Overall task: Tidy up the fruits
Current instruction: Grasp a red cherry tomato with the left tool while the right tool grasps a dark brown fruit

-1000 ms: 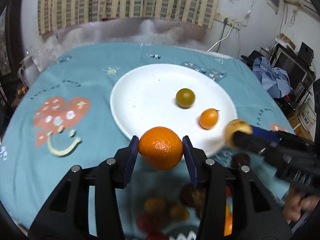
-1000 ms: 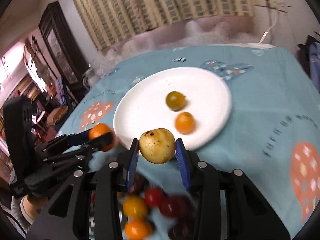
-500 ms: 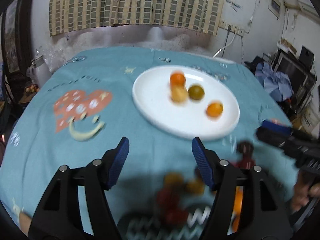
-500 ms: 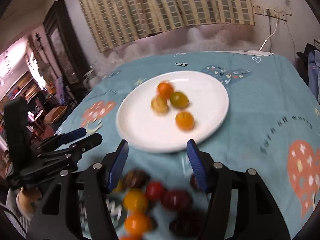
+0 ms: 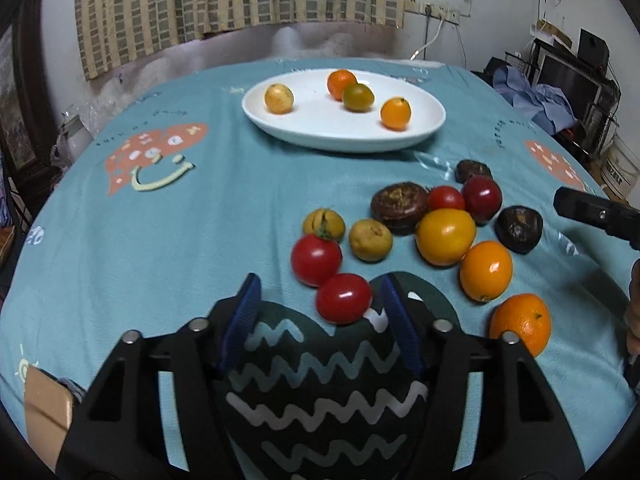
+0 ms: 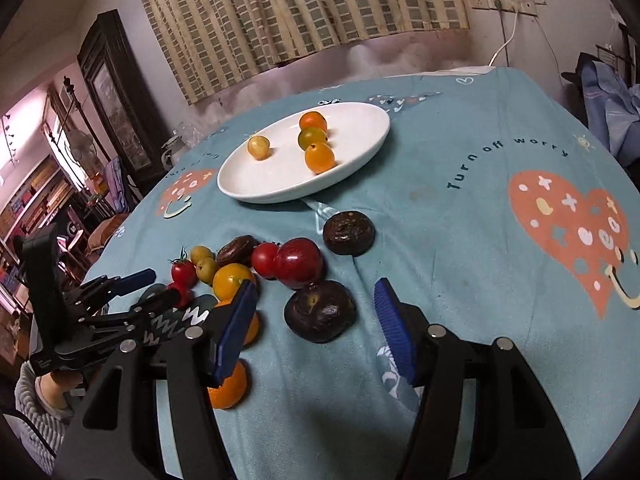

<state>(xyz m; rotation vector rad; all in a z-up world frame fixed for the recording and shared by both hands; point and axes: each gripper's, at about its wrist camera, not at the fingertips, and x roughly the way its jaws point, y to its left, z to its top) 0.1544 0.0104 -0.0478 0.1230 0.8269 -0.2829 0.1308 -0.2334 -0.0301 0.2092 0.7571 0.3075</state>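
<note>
Both grippers are down over the loose pile of fruit on the near side of the worktop (image 5: 160, 220). The left gripper (image 5: 318, 300) has its jaws parted, and they have just been narrowing; a red tomato (image 5: 343, 298) sits between the blue pads, close to the right one, though I can't tell whether either pad touches it. The right gripper (image 6: 316, 308) also stands released, with a dark, wrinkled fruit (image 6: 320, 312) lying in the gap, clear of both pads. Nothing is lifted by either one.

Farther back, the white plate (image 5: 320, 136) carries four pieces: a pale yellow fruit (image 5: 279, 98) on the left, an orange one (image 5: 341, 82) at the rear touching a greenish tomato (image 5: 357, 97), and an orange tomato (image 5: 395, 113) on the right. The rest waits in a cluster on the teal cloth, between the plate and the grippers: red tomatoes, yellow and orange ones, dark brown fruits and an orange (image 5: 520, 322) at the near right.
</note>
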